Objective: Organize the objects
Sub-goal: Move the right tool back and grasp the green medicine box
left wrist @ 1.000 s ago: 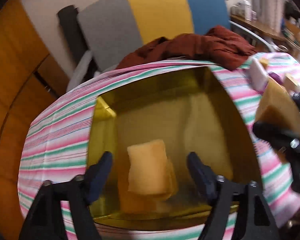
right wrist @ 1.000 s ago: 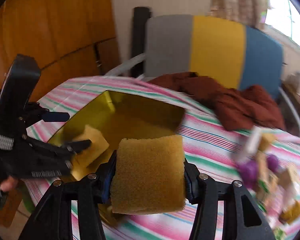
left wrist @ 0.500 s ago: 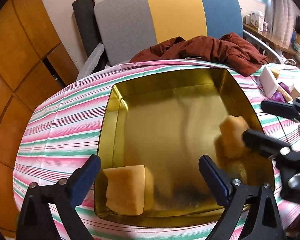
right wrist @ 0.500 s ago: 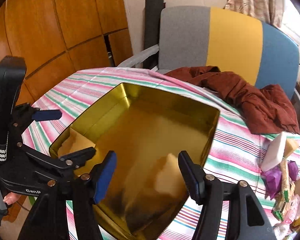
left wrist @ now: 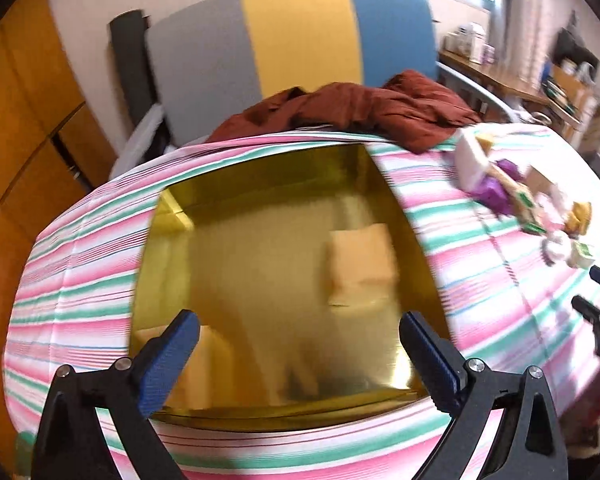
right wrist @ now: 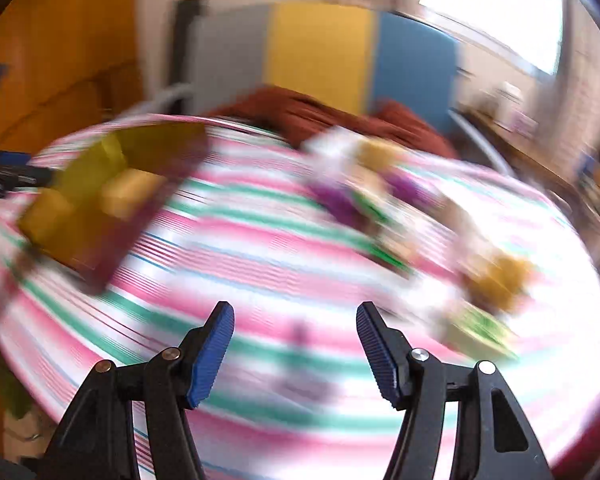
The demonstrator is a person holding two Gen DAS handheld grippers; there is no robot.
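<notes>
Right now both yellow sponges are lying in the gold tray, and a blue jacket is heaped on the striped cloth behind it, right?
Not quite: the jacket is rust-brown, not blue, as the left wrist view shows; the blue is on the chair behind it. The rest holds: two sponges lie in the gold tray on the striped cloth.

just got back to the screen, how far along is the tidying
Done: two yellow sponges, one and another, lie in the gold tin.

In hand: nothing; the left gripper and right gripper are open and empty, jaws having just opened.

Left: the pile of small items on the striped tablecloth, including purple pieces and another yellow sponge.
</notes>
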